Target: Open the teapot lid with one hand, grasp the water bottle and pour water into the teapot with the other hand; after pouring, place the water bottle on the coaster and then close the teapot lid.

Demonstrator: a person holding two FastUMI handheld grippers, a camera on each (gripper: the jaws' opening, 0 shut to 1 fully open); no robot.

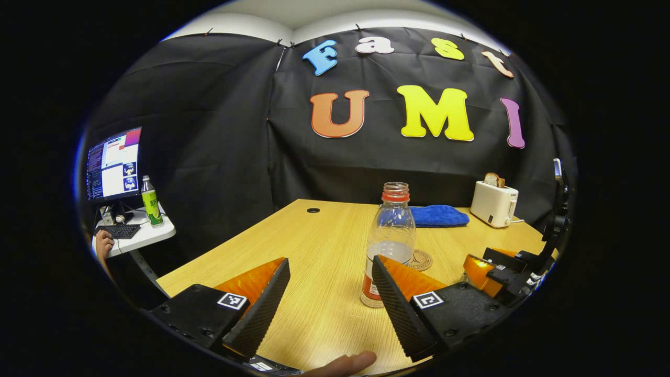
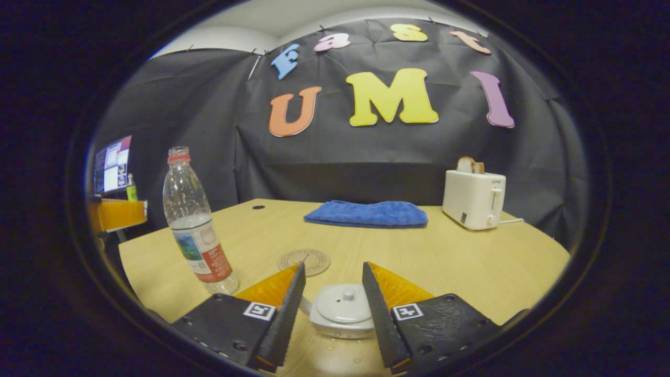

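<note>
The uncapped clear plastic water bottle [image 2: 196, 222], part full, light and likely crushable, stands upright toward the wooden table's [image 2: 471, 262] left edge, best gripped mid-body; the left gripper [image 1: 330, 303] is spread wide before it, while the right gripper [image 2: 333, 309] gapes around the small white ceramic teapot's [image 2: 343, 317] lidded, fragile body.

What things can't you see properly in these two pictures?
- Teapot: in the right gripper view its sides sit behind the right gripper fingers.
- Water bottle: in the left gripper view a left gripper finger covers its lower part.
- Coaster: partly behind the bottle there.
</note>
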